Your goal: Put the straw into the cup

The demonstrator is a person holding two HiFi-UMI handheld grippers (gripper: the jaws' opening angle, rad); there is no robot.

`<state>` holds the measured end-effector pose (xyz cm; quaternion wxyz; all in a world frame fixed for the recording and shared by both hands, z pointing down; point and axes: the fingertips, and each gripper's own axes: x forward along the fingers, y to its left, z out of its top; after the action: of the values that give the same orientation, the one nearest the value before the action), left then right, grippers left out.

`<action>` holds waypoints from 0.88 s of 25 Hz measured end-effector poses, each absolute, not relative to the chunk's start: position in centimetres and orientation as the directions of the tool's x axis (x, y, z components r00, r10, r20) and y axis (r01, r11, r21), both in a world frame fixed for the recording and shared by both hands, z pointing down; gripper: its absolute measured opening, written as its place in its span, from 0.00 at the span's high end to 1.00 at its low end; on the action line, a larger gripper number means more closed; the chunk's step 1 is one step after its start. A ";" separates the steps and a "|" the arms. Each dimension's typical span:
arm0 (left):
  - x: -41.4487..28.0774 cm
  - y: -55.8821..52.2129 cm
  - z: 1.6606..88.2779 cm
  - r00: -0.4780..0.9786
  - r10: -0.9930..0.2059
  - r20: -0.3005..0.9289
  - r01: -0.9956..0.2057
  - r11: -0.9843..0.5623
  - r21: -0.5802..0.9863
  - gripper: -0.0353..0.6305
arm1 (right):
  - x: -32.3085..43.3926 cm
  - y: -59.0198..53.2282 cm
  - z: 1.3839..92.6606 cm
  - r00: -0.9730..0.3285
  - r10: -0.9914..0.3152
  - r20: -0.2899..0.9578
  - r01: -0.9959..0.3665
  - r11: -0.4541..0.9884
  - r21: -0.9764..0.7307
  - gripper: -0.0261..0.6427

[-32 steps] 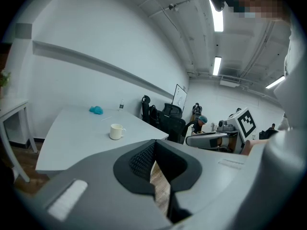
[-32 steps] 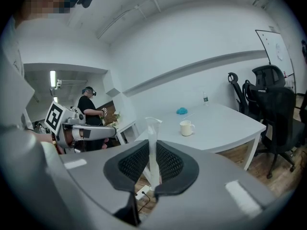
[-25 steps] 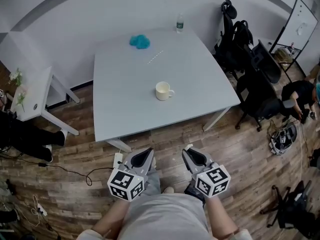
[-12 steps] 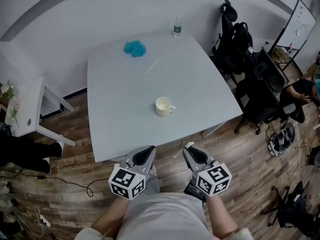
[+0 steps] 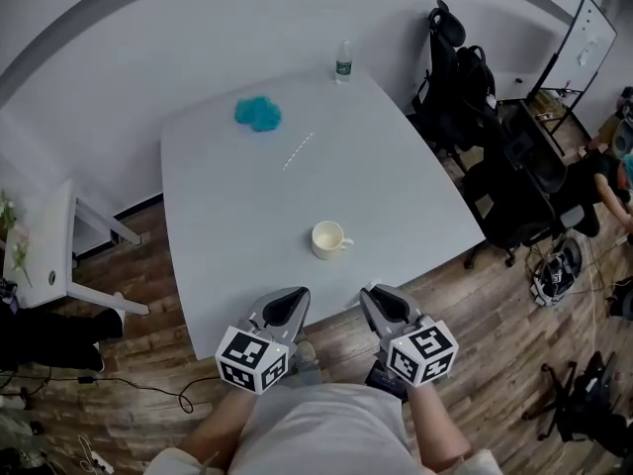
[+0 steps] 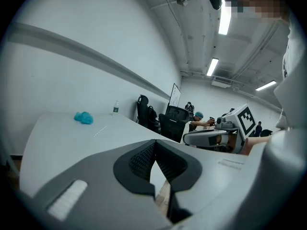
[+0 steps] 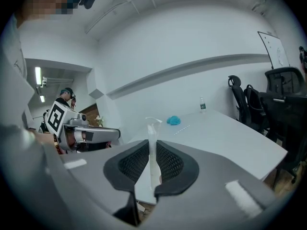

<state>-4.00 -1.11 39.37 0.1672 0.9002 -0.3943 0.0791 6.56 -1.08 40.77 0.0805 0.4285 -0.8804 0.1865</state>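
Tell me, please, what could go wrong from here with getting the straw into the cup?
1. The straw is thin and pinched in the right gripper, with its bent top free beyond the pads. It could slip or swing and miss the rim.
2. The cup stands loose on the table. The left gripper is shut and away from it, so a knock from straw or jaws might shift or tip it.

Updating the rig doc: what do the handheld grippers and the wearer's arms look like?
Both the left gripper and right gripper have grey shells, black textured pads and a white cube with black square markers at the rear. No cables visible. The person wears a light grey shirt, forearms bare.
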 end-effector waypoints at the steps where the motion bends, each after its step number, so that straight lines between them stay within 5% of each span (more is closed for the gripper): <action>1: -4.2 -1.6 39.4 0.680 -0.680 0.273 -0.733 -0.637 0.240 0.92 | 6.4 -1.5 40.8 -0.617 -0.727 0.301 -0.787 0.560 -0.258 0.88; 22: -6.6 -5.4 39.6 0.719 -0.647 0.253 -0.695 -0.670 0.263 0.92 | 3.7 -5.4 40.2 -0.579 -0.765 0.281 -0.814 0.521 -0.259 0.88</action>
<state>-6.57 -5.43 39.59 0.1721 0.9111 -0.3681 0.0694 3.70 -5.40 40.22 0.0657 0.4540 -0.8695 0.1832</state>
